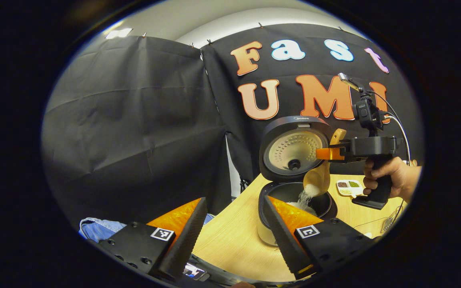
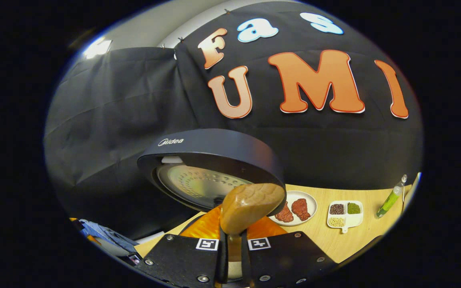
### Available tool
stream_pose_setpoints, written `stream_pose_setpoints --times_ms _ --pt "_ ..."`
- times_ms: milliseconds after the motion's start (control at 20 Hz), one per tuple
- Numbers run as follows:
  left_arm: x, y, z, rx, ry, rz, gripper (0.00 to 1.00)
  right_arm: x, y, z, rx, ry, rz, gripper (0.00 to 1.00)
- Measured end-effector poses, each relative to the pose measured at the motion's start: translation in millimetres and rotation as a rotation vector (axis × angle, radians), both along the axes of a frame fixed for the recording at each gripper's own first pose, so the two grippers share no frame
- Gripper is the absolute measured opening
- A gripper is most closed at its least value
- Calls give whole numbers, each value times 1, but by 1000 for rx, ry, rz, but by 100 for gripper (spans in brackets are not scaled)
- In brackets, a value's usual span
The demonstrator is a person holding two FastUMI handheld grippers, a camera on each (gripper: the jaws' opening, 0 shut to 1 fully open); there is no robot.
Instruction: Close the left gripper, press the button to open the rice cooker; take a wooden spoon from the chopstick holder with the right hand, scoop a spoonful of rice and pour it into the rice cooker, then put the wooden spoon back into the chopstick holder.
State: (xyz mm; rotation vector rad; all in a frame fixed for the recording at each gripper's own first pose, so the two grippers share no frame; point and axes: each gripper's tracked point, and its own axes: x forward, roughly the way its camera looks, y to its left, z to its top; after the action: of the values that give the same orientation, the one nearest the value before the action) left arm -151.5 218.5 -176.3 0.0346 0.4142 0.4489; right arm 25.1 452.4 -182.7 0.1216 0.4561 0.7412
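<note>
— Rice (image 1: 305, 197) spilling from the wooden spoon (image 1: 318, 178) into the open rice cooker (image 1: 294, 204) on the table (image 1: 230, 240)?
— Yes; right gripper (image 1: 328, 153) clamps its handle, tipped down. Left gripper (image 1: 234, 228) hangs back, jaws spread, holding nothing

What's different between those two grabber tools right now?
The left gripper has its jaws spread apart and holds nothing; the right gripper is clamped on the wooden spoon. The left sits low beside the rice cooker; the right is above the pot, tipping rice in. Both are hand-held.
</note>
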Motion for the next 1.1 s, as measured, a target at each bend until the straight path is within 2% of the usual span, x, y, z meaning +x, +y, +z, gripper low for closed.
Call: stream_pose_setpoints --times_ms 250,500,600,800,1100 --pt "-3 4 -8 -17 11 12 95 -9 8 10 -77 -146 71 12" --pt "-3 3 -7 -10 16 9 95 -8 6 19 -51 -164 89 12" --pt "-2 1 -8 -11 20 3 95 -9 2 21 -34 -154 81 12" --pt "0 -5 -8 -11 26 -9 95 -3 -20 33 96 -33 27 12" --pt "6 -22 -11 -25 40 -35 95 12 -52 42 118 -46 -41 13"
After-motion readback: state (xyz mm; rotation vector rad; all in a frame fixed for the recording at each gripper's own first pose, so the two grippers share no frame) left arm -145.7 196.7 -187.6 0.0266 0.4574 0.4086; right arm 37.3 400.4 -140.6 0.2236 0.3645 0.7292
